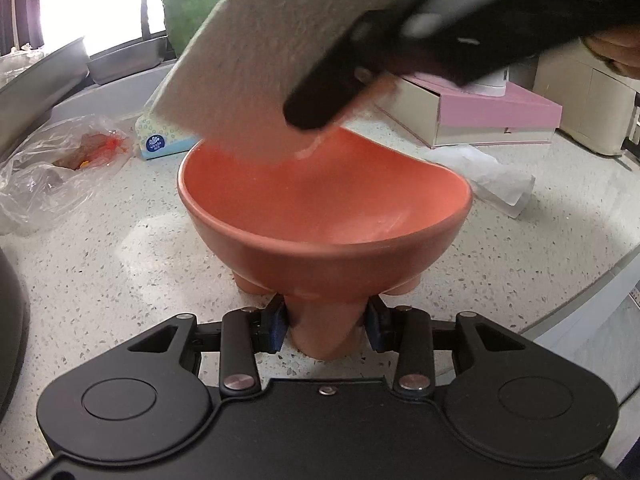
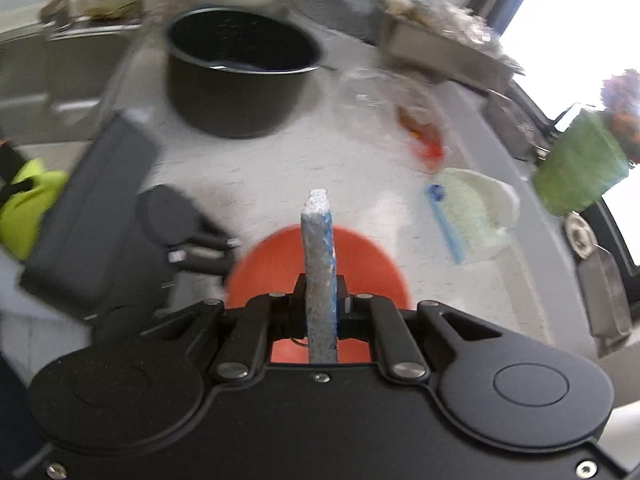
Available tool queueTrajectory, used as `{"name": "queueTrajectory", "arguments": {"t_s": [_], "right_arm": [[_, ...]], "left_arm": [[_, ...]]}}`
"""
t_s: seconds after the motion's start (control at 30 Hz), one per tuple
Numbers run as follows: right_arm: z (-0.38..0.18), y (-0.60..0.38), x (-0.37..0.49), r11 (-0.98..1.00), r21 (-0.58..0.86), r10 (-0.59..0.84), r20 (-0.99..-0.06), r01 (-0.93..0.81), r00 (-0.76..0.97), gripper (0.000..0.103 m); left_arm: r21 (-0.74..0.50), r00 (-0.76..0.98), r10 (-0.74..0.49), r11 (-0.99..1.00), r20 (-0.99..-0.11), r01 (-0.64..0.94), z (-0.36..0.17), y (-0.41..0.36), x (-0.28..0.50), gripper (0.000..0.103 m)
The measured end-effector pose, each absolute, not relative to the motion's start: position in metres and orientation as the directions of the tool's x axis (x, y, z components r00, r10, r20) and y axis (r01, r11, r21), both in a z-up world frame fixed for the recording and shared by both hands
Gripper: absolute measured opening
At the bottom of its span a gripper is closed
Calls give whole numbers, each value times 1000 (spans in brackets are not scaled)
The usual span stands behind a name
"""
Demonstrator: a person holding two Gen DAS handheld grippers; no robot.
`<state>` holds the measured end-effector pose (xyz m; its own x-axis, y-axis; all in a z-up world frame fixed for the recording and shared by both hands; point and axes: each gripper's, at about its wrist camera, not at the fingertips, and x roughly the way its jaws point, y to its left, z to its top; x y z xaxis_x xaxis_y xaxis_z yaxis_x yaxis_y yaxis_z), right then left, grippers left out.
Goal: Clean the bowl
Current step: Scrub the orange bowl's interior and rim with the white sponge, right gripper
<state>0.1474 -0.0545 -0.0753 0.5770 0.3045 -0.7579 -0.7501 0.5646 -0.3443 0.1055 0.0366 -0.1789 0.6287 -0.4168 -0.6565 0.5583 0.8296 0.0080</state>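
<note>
On the speckled white desk (image 1: 120,272), near its middle, stands the footed terracotta-orange ceramic bowl (image 1: 324,216), one foot clamped by the left tongs (image 1: 326,326); above it, the right tongs (image 2: 320,300) pinch a flat grey-and-blue scouring sponge (image 2: 319,256).

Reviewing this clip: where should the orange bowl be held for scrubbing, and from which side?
By a foot. The bowl stands on stubby legs; the left claw is shut on the near one, coming in low from the side. That leaves the rim and inside open for the sponge in the right claw.
</note>
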Motion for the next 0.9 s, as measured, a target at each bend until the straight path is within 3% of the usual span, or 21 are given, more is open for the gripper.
{"name": "queueTrajectory", "arguments": {"t_s": [0.33,0.9], "right_arm": [[-90,-99,138,609,-313,257,-792,-729,554,11],[-89,-67,104,625,-151,415,-767,-766,489,11]], "left_arm": [[19,610,-417,815,-674,579,-178,36,109,38],[19,607,-403,823,-685,568,-178,33,111,39]]}}
